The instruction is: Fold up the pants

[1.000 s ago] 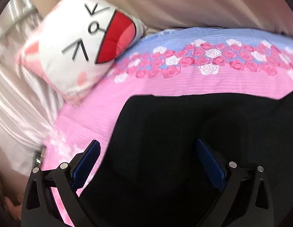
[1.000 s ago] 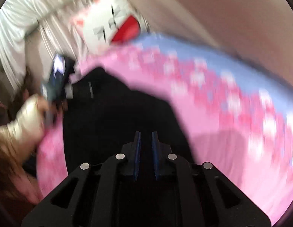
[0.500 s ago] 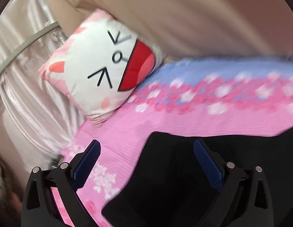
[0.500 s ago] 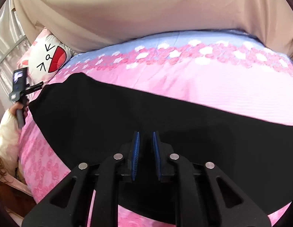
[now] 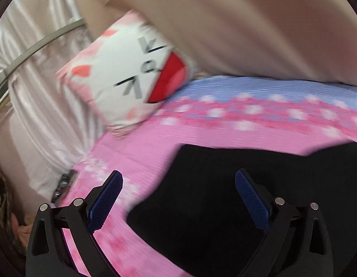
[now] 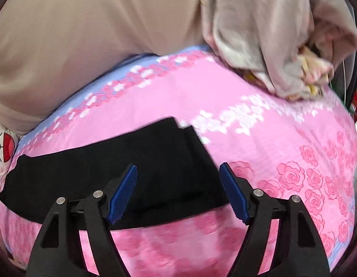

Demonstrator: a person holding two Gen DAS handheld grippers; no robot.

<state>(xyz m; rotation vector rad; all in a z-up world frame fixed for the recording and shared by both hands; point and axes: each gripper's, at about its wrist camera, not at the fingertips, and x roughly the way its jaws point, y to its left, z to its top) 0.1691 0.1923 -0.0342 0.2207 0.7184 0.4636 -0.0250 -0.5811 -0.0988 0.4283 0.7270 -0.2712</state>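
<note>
Pink bedspread (image 6: pixel 259 143) beneath spread fingers (image 6: pixel 123 194)

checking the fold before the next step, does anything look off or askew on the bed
The black pants lie flat, but at their far end the layers do not line up: a stepped notch shows. A dark phone-like thing sits at the pink bedspread's edge.
</note>
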